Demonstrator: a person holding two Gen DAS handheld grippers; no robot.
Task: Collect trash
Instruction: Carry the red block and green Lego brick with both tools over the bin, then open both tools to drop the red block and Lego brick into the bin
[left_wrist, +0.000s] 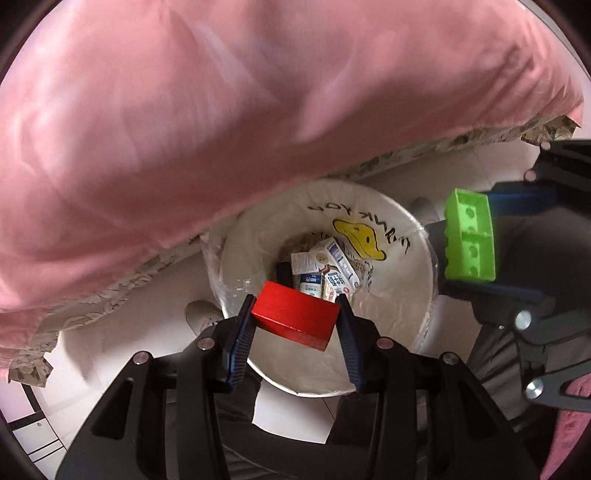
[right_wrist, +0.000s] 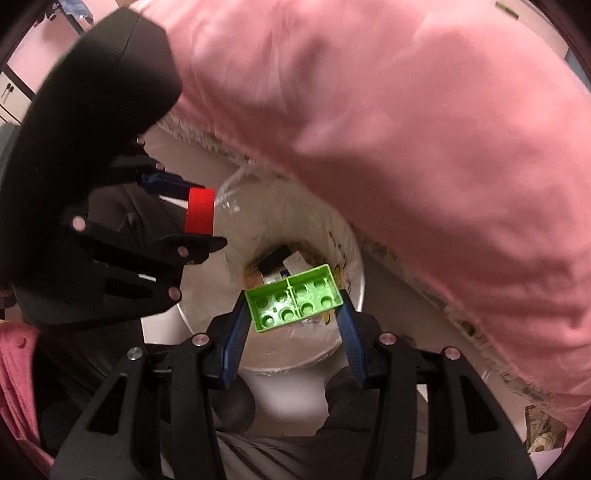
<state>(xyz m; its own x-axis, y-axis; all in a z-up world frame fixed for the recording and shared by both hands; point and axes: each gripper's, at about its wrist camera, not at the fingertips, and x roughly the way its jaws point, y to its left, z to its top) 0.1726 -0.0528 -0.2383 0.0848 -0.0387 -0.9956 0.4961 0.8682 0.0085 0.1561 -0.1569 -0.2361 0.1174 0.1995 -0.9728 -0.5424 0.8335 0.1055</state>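
Two words, "THANK YOU", cross the bin liner (left_wrist: 399, 221) upside down.

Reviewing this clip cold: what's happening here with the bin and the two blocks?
A person is clearing up with a handheld claw in each hand. The left claw grips a red block over the white lined trash bin, which already holds small cartons. The right claw grips a green toy brick above the same bin. Neither piece has been released. A pink bedcover hangs beside the bin.
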